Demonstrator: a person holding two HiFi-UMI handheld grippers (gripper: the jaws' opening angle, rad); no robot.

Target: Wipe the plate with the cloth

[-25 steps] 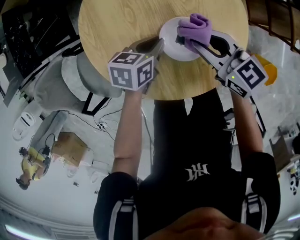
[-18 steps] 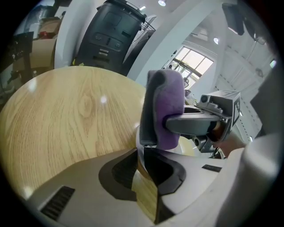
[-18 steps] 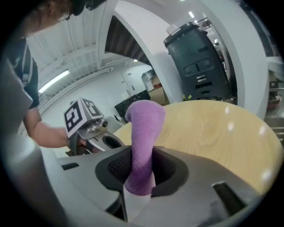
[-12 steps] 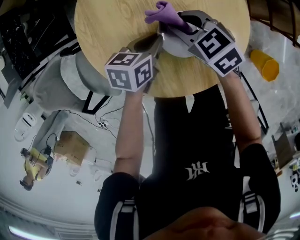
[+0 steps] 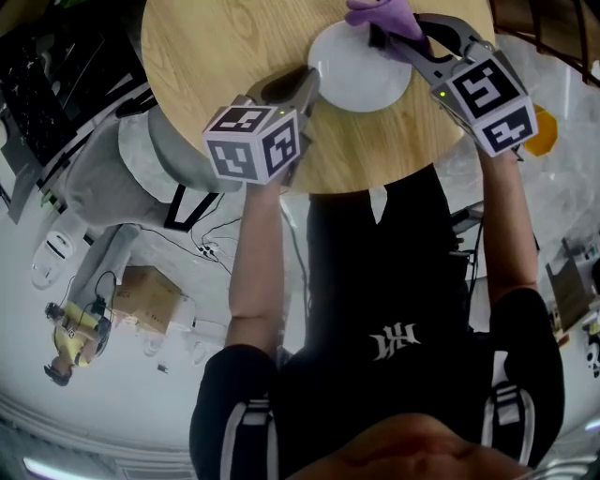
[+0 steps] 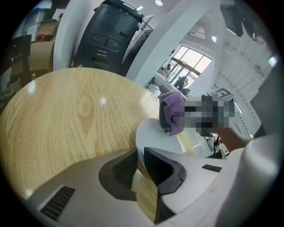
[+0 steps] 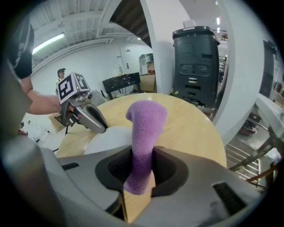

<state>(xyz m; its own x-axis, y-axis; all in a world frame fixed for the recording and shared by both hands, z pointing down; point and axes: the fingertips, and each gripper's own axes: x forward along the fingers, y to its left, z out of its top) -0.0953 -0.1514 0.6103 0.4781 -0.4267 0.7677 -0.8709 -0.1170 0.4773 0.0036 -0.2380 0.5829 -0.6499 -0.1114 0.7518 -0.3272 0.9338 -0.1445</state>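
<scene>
Here the left tool (image 5: pixel 309 81) is clamped on the near-left rim of the white plate (image 5: pixel 361 77), which lies flat on the round wooden worktop (image 5: pixel 220 56). The right tool (image 5: pixel 392 34) pinches the purple cloth (image 5: pixel 380 11) between closed jaws. The bunched cloth sits at the plate's far edge.

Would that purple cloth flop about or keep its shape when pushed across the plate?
Probably soft: the purple cloth is pinched narrow between the right gripper's fingers. Yet its free end stands up unsupported, so it seems thick, not limp. Its fuzzy surface likely drags rather than slips on the white plate.
</scene>
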